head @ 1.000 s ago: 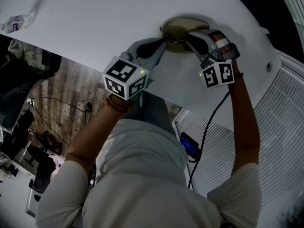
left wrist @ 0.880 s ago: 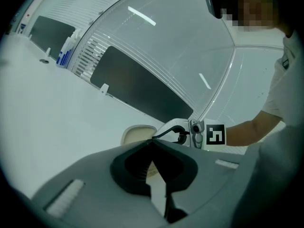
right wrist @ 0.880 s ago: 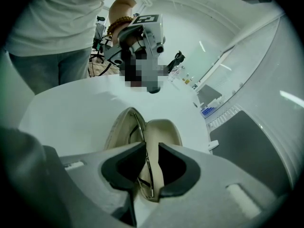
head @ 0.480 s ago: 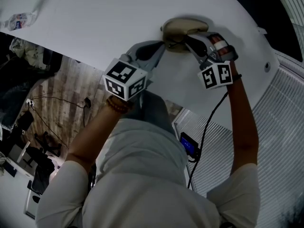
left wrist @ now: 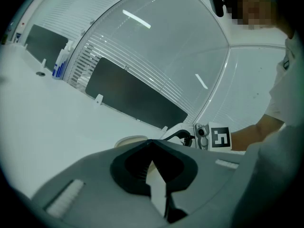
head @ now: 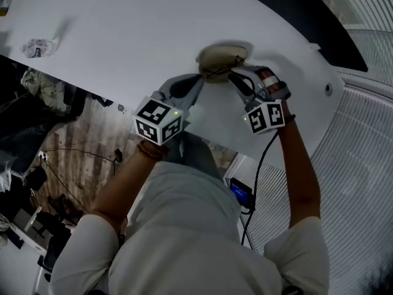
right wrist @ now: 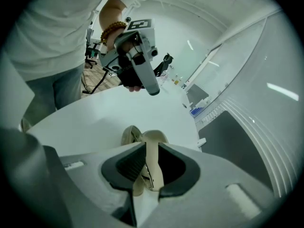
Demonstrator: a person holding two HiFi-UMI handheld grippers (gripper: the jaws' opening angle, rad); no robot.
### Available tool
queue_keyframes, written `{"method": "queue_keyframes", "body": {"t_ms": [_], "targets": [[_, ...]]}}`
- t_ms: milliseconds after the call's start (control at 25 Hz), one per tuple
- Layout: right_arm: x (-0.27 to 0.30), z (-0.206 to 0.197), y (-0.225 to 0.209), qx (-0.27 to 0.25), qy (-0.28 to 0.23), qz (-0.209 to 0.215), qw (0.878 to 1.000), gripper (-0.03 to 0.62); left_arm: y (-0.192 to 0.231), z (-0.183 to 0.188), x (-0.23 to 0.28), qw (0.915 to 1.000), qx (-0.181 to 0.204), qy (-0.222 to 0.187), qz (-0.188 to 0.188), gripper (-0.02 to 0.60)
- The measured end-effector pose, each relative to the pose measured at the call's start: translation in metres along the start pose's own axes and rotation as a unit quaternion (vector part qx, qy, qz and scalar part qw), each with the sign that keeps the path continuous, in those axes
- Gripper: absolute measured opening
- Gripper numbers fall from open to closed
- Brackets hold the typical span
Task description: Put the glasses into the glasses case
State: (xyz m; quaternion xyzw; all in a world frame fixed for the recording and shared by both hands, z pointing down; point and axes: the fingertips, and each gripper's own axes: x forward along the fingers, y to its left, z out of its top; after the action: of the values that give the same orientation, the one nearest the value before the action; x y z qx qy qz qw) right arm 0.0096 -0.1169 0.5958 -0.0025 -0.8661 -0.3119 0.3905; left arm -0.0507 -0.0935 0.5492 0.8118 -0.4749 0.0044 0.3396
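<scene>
- Right gripper (right wrist: 151, 148), at 5 o'clock of the case, pinches the rim of the beige glasses case (head: 221, 55).
- Left gripper (left wrist: 152, 144), at 7 o'clock of the case, has its jaws pressed together, with nothing seen between them.
- Glasses (head: 215, 72): only a thin dark frame line shows at the case's near mouth. They are probably light, springy and fragile, so grip the bridge or a temple, never the lenses.
- Whether the glasses lie fully inside the case, I cannot tell.
- Farther off, at 10 o'clock on the white table (head: 135, 23), lies a crumpled wrapper (head: 40, 47).
</scene>
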Motion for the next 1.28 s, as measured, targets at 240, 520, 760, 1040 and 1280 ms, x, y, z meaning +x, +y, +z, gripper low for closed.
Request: {"method": "queue_keyframes", "body": {"t_ms": [240, 520, 760, 1040, 1280], "targets": [[-0.049, 0.027, -0.03, 0.094, -0.015, -0.08, 0.992, 0.08, -0.033, 0.029, -0.01, 0.999, 0.037, -0.006, -0.023, 0.003], [-0.121, 0.066, -0.057, 0.204, -0.043, -0.181, 0.961, 0.08, -0.087, 0.062, -0.027, 0.996, 0.068, -0.017, -0.054, 0.003], [-0.172, 0.097, -0.07, 0.287, -0.103, -0.259, 0.916, 0.08, -0.126, 0.091, -0.034, 0.9908, 0.092, -0.035, -0.093, 0.003], [-0.243, 0.134, -0.086, 0.349, -0.149, -0.33, 0.865, 0.08, -0.177, 0.116, -0.055, 0.9813, 0.115, -0.072, -0.137, 0.003], [-0.303, 0.169, -0.089, 0.39, -0.222, -0.391, 0.804, 0.057, -0.219, 0.125, -0.082, 0.9707, 0.129, -0.093, -0.18, 0.003]]}}
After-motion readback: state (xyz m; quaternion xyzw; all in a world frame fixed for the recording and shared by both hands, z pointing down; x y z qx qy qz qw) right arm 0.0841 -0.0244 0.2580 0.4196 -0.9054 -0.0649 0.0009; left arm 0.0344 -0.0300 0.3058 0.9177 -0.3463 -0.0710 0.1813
